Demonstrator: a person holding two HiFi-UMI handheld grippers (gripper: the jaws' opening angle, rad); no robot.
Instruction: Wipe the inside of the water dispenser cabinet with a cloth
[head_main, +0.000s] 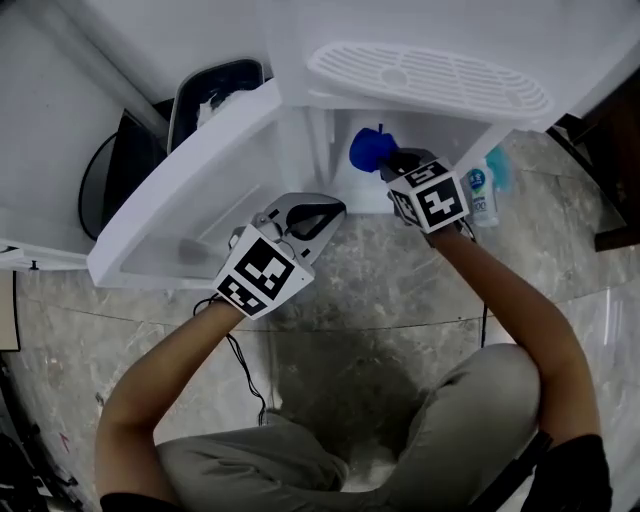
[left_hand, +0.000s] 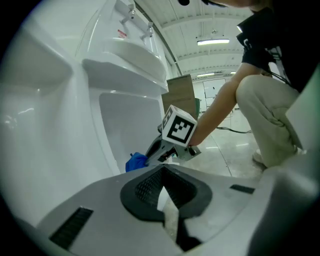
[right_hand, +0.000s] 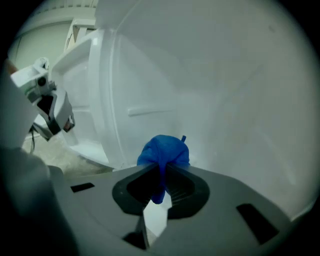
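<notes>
Both jaws of the right gripper (right_hand: 160, 176) pinch the blue cloth (right_hand: 164, 150).

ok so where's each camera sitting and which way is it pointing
Head view: on the person's head, looking steeply down at the white plastic water dispenser and its open cabinet; forearms, knees, left gripper and right gripper show.
Left gripper view: on the left gripper, facing the cabinet along shut, empty jaws; right arm and leg show.
Right gripper view: on the right gripper, facing into the cabinet, jaws shut on a crumpled blue cloth.
Shared: all three show the cloth.
</notes>
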